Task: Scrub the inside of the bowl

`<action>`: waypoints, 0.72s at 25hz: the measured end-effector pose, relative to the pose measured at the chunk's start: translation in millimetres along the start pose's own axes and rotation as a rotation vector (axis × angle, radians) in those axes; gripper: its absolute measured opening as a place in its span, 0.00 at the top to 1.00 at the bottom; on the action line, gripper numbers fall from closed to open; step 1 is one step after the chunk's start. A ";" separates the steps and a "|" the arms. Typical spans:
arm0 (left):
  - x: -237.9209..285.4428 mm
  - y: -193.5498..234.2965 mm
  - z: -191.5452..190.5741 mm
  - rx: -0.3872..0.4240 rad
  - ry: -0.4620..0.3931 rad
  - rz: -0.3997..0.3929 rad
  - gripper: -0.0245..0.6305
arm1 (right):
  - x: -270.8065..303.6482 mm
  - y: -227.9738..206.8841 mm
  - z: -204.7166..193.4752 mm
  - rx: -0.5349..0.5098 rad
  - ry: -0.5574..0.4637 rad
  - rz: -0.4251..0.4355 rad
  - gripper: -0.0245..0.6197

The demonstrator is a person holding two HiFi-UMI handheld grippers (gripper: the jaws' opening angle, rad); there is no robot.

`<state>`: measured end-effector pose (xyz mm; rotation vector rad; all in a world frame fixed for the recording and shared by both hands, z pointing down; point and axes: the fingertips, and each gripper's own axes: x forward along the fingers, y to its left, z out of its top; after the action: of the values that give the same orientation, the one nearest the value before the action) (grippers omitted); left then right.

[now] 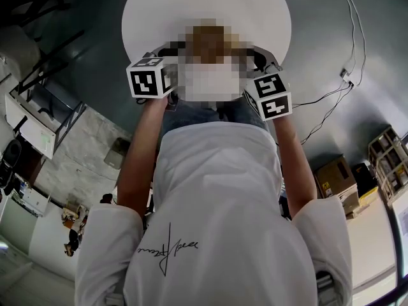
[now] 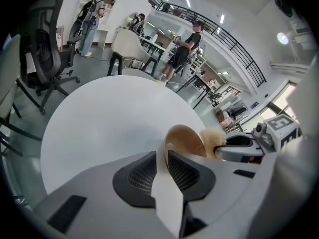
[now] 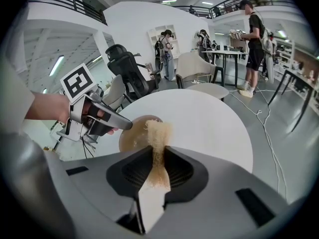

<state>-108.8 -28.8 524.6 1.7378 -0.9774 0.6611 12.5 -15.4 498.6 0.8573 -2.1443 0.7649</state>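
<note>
Above the round white table [image 2: 99, 128], we hold the brown bowl [image 2: 183, 139] tipped up on its edge. Its open side faces sideways toward the right gripper [image 3: 158, 154], not upward. Our left gripper [image 2: 162, 157] pinches the bowl's rim, with the wall caught between the two jaws. Our right gripper's jaws are pressed onto the lower end of a tan, fibrous scrubber [image 3: 158, 138]. The scrubber's long axis runs straight out along the jaws, and its frayed tip points at the bowl. From the right gripper view, that tip overlaps the near rim, with the bowl's glossy brown inside showing behind it. Whether the fibres touch the inside, we cannot tell.
</note>
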 end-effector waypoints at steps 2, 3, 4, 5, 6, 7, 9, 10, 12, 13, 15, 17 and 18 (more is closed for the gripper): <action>1.5 -1.7 -0.1 -0.013 -0.001 -0.005 0.85 | -1.0 -0.6 -0.7 -0.002 0.000 0.000 0.83; 2.0 -2.5 0.2 -0.028 -0.003 -0.010 0.87 | -1.2 -0.9 -0.9 -0.001 0.000 0.000 0.83; 2.3 -2.5 1.0 -0.050 -0.008 -0.017 0.90 | -0.7 -0.9 -0.9 0.001 0.000 0.000 0.83; 2.4 -1.6 2.4 -0.078 -0.016 -0.021 0.93 | 0.5 -0.5 -0.8 0.001 0.001 0.000 0.83; 2.5 -0.1 3.9 -0.102 -0.025 -0.023 0.93 | 1.8 0.0 -0.8 0.001 0.001 0.000 0.83; 2.7 1.0 4.6 -0.118 -0.031 -0.024 0.93 | 2.8 0.4 -1.0 0.001 0.001 0.000 0.83; 3.3 1.2 3.6 -0.135 -0.035 -0.026 0.93 | 3.1 0.5 -2.1 0.006 0.001 -0.001 0.83; 3.4 0.9 3.0 -0.140 -0.036 -0.026 0.94 | 2.9 0.3 -2.5 0.007 0.001 -0.002 0.83; 3.2 0.8 3.2 -0.145 -0.040 -0.023 0.94 | 2.6 0.0 -2.4 0.010 0.000 -0.004 0.83; 3.1 0.9 3.4 -0.147 -0.040 -0.021 0.94 | 2.4 -0.1 -2.3 0.010 0.000 -0.005 0.83; 3.3 0.5 2.5 -0.156 -0.039 -0.022 0.94 | 1.8 0.2 -3.1 0.012 0.000 -0.005 0.83; 3.6 0.4 1.4 -0.163 -0.040 -0.022 0.94 | 1.5 0.9 -4.9 0.015 0.000 -0.005 0.83; 3.6 0.6 1.1 -0.164 -0.040 -0.020 0.94 | 1.6 1.4 -5.6 0.015 0.001 -0.004 0.83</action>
<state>-107.5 -31.0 527.4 1.6197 -1.0122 0.5201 12.7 -11.0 502.8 0.8693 -2.1380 0.7803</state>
